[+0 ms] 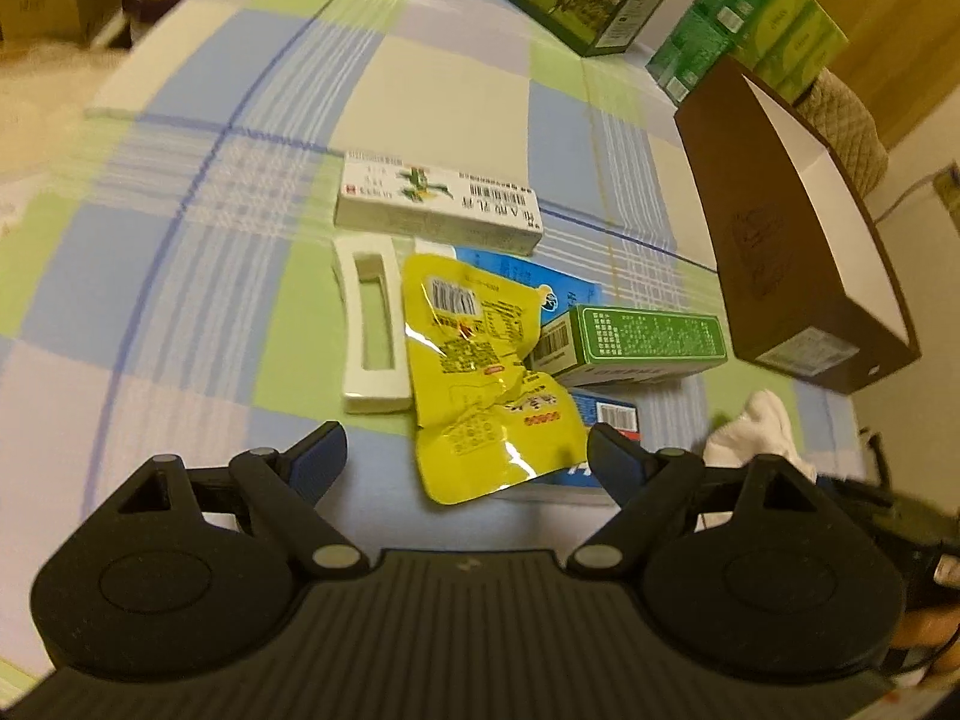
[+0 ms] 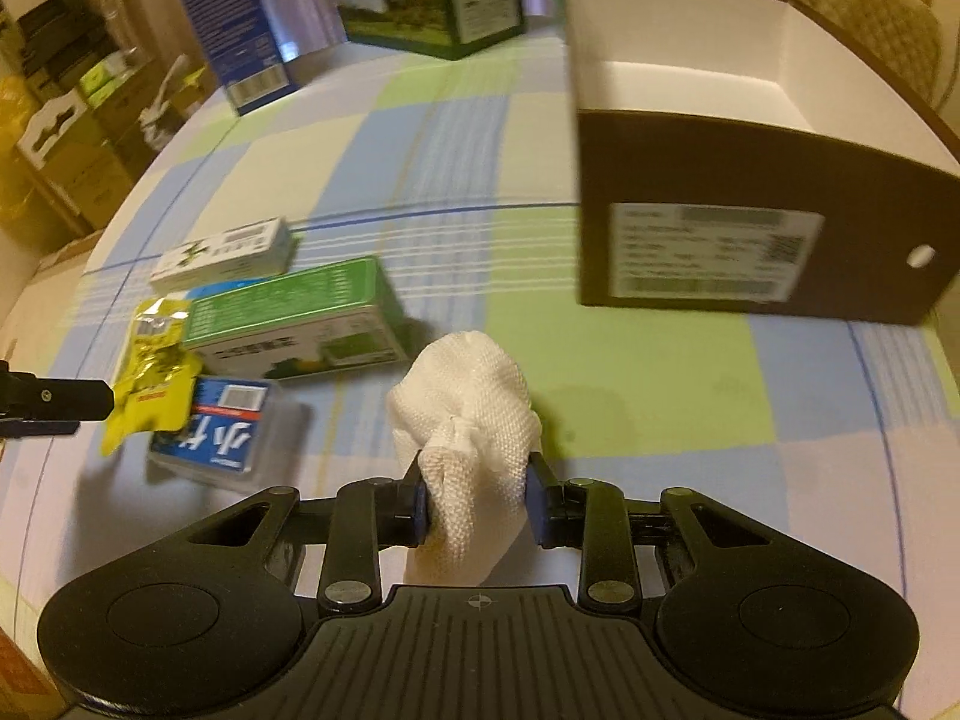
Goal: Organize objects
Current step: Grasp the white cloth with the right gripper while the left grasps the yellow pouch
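White woven cloth bundle [image 2: 468, 420], knotted and lumpy, is pinched between the right gripper [image 2: 477, 507] fingers just above the checked desk [image 2: 630, 360], near the open brown box [image 2: 750, 180]. Left gripper [image 1: 465, 459] fingers are spread wide, empty, over a crinkly yellow foil pouch [image 1: 480, 372] beside a green carton [image 1: 630, 342] and a flat white plastic frame [image 1: 372, 324].

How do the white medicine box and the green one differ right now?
The white box carries a green plant picture; the green box has green faces with fine print. The white box lies flat on the tablecloth, apart from the pile; the green box rests partly on the blue pack, touching the yellow pouch. Both are long, closed cartons.
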`<state>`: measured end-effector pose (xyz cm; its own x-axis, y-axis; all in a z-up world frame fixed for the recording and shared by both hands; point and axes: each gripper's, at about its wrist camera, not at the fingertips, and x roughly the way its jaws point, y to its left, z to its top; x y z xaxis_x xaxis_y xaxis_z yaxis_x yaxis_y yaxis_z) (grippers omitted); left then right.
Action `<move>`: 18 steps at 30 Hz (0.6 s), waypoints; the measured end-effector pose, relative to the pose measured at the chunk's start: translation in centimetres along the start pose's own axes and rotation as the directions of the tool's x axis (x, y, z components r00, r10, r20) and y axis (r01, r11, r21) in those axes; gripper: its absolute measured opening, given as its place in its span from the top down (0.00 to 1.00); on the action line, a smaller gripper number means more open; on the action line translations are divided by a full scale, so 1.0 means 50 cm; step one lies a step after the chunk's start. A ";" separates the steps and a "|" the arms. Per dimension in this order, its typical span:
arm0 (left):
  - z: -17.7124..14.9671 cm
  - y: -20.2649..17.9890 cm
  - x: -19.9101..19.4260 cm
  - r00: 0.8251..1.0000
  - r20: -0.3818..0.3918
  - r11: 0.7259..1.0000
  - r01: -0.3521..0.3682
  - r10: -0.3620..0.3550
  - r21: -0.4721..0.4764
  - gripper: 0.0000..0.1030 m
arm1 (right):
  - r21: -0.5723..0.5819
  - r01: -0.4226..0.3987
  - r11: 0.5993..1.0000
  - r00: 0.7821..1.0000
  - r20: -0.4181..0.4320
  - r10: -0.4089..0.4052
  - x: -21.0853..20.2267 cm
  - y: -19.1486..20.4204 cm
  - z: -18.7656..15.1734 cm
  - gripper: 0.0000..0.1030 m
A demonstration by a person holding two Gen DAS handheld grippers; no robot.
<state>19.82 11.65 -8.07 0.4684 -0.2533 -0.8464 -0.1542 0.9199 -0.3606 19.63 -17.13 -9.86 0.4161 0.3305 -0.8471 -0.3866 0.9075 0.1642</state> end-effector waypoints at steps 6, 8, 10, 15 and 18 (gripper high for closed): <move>0.007 0.027 0.040 0.998 -0.017 0.988 0.058 -0.061 -0.141 0.28 | 0.031 0.015 0.999 1.000 -0.002 -0.015 -0.011 -0.039 0.002 0.73; 0.010 0.033 0.049 0.996 -0.020 0.979 0.086 -0.091 -0.187 0.39 | 0.038 0.016 0.999 1.000 -0.003 -0.016 -0.013 -0.051 0.004 0.73; 0.014 0.036 0.058 0.993 -0.023 0.968 0.108 -0.116 -0.227 0.48 | 0.042 0.014 0.999 1.000 -0.005 -0.014 -0.014 -0.058 0.006 0.73; 0.028 0.027 0.068 0.993 -0.025 0.963 0.104 -0.114 -0.250 0.68 | 0.037 -0.003 0.999 1.000 -0.014 0.004 -0.013 -0.067 0.010 0.73; 0.041 0.015 0.067 0.995 -0.019 0.968 0.091 -0.098 -0.233 0.71 | 0.035 -0.015 0.999 1.000 -0.018 0.015 -0.013 -0.072 0.010 0.73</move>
<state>23.07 12.12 -10.39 0.4646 -0.3481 -0.8142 -0.3089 0.7980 -0.5174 21.14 -20.49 -9.64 0.3952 0.3396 -0.8535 -0.3640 0.9110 0.1939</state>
